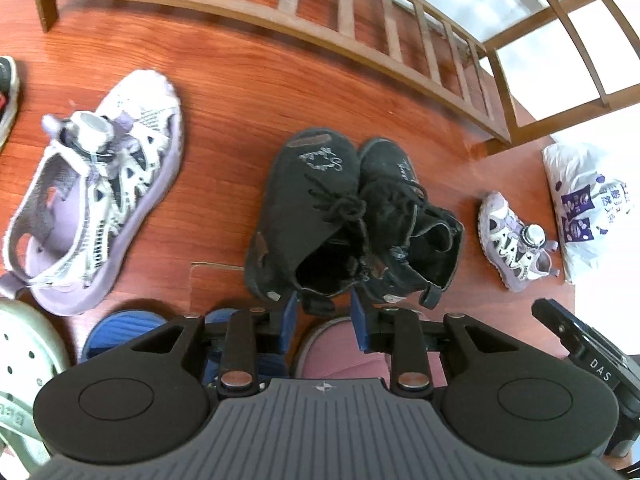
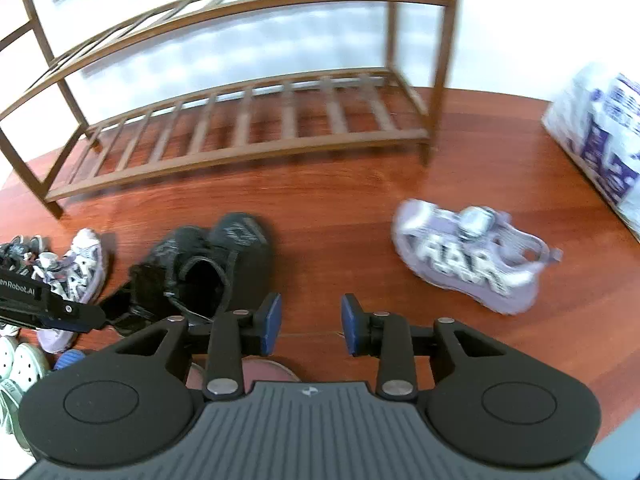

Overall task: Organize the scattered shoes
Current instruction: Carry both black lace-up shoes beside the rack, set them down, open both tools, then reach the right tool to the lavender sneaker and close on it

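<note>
Two black lace-up shoes (image 1: 320, 208) stand side by side on the wooden floor, toes toward the wooden shoe rack (image 1: 280, 20). My left gripper (image 1: 325, 316) is shut on their heel end, with a black heel tab between its blue pads. The right wrist view shows the same pair (image 2: 208, 264) at the left, with the left gripper's finger touching their heels. My right gripper (image 2: 310, 322) hangs open over bare floor with nothing between its pads. One lilac-and-white sneaker (image 2: 468, 256) lies to its right. The other sneaker (image 1: 100, 192) lies left of the black pair.
The rack's slatted bottom shelf (image 2: 240, 136) holds nothing. A white printed plastic bag (image 2: 600, 140) lies at the far right. A pale clog (image 1: 20, 360), a blue slipper (image 1: 120, 328) and a pink slipper (image 1: 340, 352) lie near me. A dark sneaker (image 1: 6, 88) sits at the left edge.
</note>
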Tool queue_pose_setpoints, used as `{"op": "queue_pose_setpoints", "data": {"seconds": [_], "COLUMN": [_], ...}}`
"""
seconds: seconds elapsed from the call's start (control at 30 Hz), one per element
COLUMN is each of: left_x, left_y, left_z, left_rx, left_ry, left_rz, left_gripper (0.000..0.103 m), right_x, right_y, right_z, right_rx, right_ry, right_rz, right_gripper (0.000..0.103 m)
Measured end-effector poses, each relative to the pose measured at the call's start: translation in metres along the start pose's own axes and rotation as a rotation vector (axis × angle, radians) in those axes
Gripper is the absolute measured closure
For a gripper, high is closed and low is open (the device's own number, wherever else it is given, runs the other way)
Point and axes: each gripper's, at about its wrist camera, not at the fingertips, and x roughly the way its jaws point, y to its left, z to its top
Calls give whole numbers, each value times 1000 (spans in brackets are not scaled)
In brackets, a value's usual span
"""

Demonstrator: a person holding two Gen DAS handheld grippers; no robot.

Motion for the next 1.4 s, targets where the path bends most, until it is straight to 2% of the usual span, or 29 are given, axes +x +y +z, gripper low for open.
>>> {"op": "queue_pose_setpoints", "data": {"seconds": [0.03,0.2,0.37,0.5,0.7,0.93,1.07,1.23,1.4], "left_x": [-2,-20,-51,-71,-86,-86,-84,-86,-90], "left_y": [-1,-5,-10,-7,-1,3,6,11,17], "left_z": [-1,-10,-26,-42,-64,-82,-89,-97,-104], "left_rx": [5,34,77,77,50,-18,-45,-74,-105], "left_ry": [-17,-86,-165,-205,-228,-239,-240,-248,-267], "left_rz": [4,30,91,125,212,248,260,270,275], "left_gripper": [72,54,41,35,33,33,32,32,32], "right_x": [-2,-9,-2,10,46,90,102,104,94], "right_y": [-7,-46,-73,-92,-123,-143,-145,-139,-121], "right_z": [-2,-13,-10,1,21,31,34,37,36], "right_rx": [8,44,12,-46,-103,-171,-193,-188,-169], "right_ry": [-1,7,23,20,28,84,101,130,127], "right_rz": [-7,-2,-15,-23,-29,-34,-23,43,147], "right_gripper": [64,64,61,61,61,61,60,58,58]}}
